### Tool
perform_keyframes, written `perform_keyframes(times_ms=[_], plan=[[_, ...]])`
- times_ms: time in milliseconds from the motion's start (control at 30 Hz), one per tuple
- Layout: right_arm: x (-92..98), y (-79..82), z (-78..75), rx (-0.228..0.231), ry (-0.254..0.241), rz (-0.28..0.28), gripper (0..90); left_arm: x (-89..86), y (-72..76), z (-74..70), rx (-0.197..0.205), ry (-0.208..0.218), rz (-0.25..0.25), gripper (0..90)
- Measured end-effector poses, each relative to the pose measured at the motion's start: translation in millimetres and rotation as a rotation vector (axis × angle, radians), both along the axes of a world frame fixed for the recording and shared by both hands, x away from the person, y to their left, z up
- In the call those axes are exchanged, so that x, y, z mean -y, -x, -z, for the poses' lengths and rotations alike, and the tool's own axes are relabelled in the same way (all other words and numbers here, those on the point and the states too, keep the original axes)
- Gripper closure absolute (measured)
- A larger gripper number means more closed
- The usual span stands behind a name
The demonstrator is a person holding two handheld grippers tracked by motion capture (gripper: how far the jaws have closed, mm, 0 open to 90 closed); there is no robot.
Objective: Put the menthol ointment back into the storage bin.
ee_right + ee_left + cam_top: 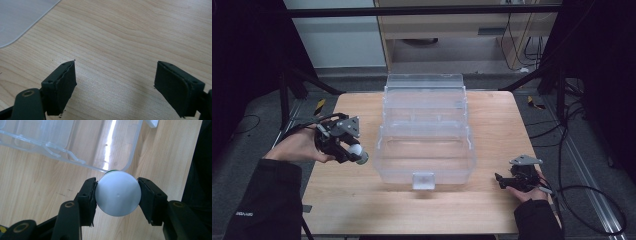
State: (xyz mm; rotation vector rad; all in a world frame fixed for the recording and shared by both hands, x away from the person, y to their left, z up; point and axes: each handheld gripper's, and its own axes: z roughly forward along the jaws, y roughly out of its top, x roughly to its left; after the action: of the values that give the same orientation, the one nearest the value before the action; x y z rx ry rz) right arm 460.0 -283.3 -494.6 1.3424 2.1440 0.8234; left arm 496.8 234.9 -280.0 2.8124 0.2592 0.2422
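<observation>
Left tool (117, 195) clamps a white ball (118, 193) across its widest part, just left of the clear box (424, 132) on the desk (362, 200). Ball looks light, smooth, likely slippery; keep pads centred. Right tool (115, 87) open, empty, low over desk.

In the left gripper view, the white round cap (118, 193) is hiding whatever lies beneath it; only a thin green sliver is showing at its top edge. The clear plastic box (62, 142) is running off the top and left edges. In the right gripper view, the box corner (17, 17) is being cut off at the top-left. In the high view, the counter's (362, 210) near edge is being covered by both dark sleeves.
</observation>
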Motion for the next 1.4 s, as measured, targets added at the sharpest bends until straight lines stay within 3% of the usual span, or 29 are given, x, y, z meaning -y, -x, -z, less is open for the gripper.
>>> perform_keyframes(times_ms=[233,600,867,1400], plan=[[0.4,-0.5,0.2,0.001,0.002,-0.002,17.7,19.9,-12.3,1.7,-0.007,-0.002,0.039,50.5],[1.7,-0.7,0.7,0.001,-0.001,0.0,17.6,35.3,-29.9,12.3,-0.017,-0.005,0.066,50.5],[2.0,-1.1,1.3,0.0,0.002,-0.002,17.6,46.9,-40.5,30.2,-0.041,-0.01,0.086,50.5],[1.1,-1.6,2.4,-0.003,0.005,-0.003,17.7,54.3,-48.1,65.2,-0.095,-0.034,0.101,50.5]])
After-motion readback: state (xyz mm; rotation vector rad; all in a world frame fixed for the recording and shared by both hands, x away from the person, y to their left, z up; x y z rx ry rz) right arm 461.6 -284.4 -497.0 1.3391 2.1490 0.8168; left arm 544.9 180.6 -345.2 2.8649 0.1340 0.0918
